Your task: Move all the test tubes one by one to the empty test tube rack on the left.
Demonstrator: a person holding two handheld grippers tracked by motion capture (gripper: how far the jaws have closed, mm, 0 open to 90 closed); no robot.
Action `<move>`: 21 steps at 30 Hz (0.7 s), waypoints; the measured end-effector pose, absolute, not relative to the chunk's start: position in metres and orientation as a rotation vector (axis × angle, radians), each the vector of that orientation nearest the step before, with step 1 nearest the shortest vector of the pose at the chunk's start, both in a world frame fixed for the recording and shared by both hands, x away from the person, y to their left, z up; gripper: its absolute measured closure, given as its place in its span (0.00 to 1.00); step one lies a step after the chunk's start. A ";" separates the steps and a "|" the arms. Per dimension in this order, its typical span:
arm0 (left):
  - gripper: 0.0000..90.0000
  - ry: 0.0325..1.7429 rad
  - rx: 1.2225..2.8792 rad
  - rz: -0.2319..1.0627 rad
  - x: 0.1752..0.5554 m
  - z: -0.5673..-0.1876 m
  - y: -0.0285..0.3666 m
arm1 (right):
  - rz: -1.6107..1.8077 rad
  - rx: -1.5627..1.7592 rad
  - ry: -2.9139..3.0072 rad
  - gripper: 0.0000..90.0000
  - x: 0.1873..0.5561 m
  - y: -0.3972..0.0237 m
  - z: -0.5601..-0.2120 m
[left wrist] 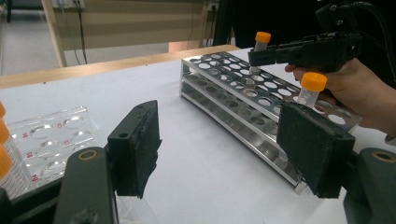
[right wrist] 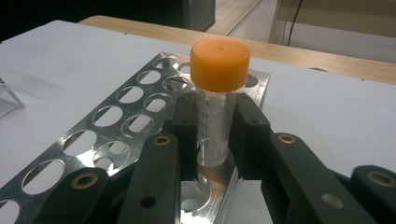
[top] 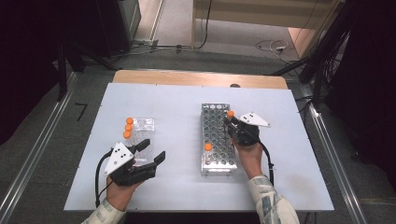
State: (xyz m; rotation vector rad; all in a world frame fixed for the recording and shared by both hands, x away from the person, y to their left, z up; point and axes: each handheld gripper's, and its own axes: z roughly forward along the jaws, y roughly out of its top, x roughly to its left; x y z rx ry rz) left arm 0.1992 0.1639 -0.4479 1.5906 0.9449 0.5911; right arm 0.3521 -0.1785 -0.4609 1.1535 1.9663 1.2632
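Orange-capped tube clamped between the black jaws of the right gripper, pads pressing on the clear, graduated body just under the cap. Held upright over the far right corner of the metal rack, lower end down among the round holes of the top plate; whether seated in a hole, impossible to tell. Same tube seen from the high view as an orange dot at the rack's far right edge, with the right gripper and the hand behind it reaching in from the near side. From the left gripper view, right gripper level, pinching the tube below the cap, above the rack's far end. Second orange-capped tube standing in the rack near its near left corner, also visible close by in the left gripper view. Rack lying lengthwise at the middle of the white table, two perforated tiers, most holes vacant. Left gripper resting low over the table at the near left, jaws apart with nothing between them, wide black pads facing each other across bare tabletop. Just beyond it, clear plastic holder with three more orange-capped tubes in a row along its left side. Holder and rack well apart.
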 end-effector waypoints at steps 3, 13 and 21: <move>0.33 0.944 1.598 0.591 0.199 -0.448 0.164 | 1.273 1.138 1.959 0.80 0.351 -0.179 -0.456; 0.33 0.942 1.597 0.597 0.198 -0.448 0.164 | 1.334 1.078 1.890 0.80 0.338 -0.183 -0.419; 0.33 0.945 1.594 0.595 0.199 -0.448 0.163 | 1.397 1.021 1.896 0.80 0.316 -0.188 -0.402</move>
